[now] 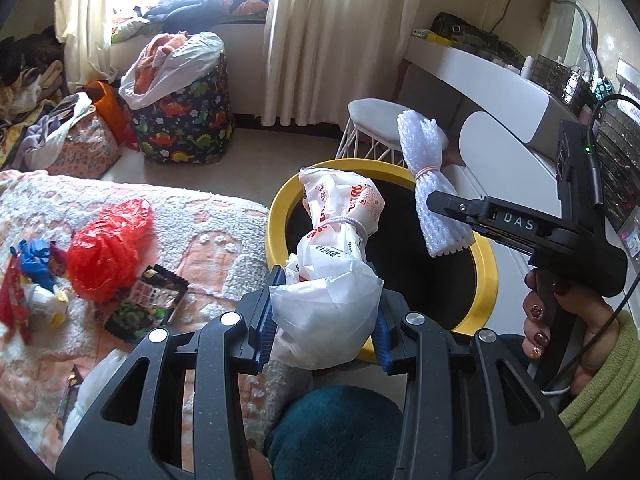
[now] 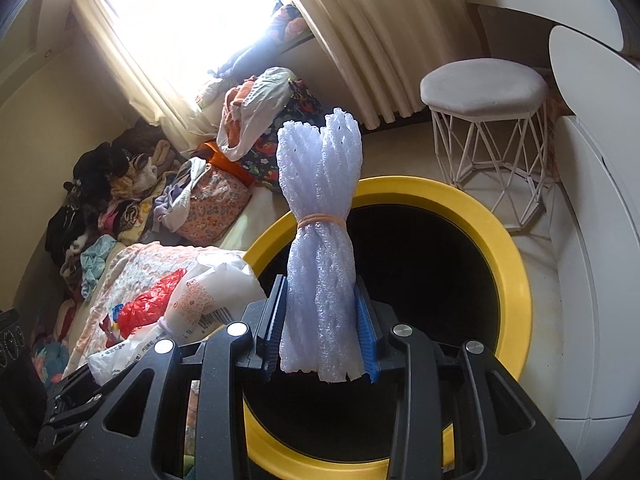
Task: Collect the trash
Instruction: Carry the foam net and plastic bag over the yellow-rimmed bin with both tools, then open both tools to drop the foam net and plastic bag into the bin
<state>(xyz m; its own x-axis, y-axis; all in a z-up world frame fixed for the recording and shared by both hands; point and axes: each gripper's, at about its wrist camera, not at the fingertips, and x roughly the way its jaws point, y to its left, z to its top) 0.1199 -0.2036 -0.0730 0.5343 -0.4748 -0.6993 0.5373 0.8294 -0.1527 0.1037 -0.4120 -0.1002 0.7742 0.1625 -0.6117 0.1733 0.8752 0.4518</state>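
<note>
Lying under both grippers, a pink and white blanket (image 1: 224,240) covers the bed beside one yellow-rimmed bin (image 2: 500,240). The left gripper (image 1: 324,312) is clamped on one white plastic bag (image 1: 332,264) tied with a band, over the bin's rim. The right gripper (image 2: 320,328) is clamped on one tied foam net bundle (image 2: 320,216) above the bin's opening. Farther off stand one white stool (image 2: 484,84), cream curtains (image 1: 328,40) and a window.

My left gripper (image 1: 322,320) points downward, its blue pads (image 1: 264,316) pinching a bundle. My right gripper (image 2: 320,332) is likewise clamped, and my right hand (image 1: 568,320), in a green sleeve (image 1: 604,412), wraps its handle.
</note>
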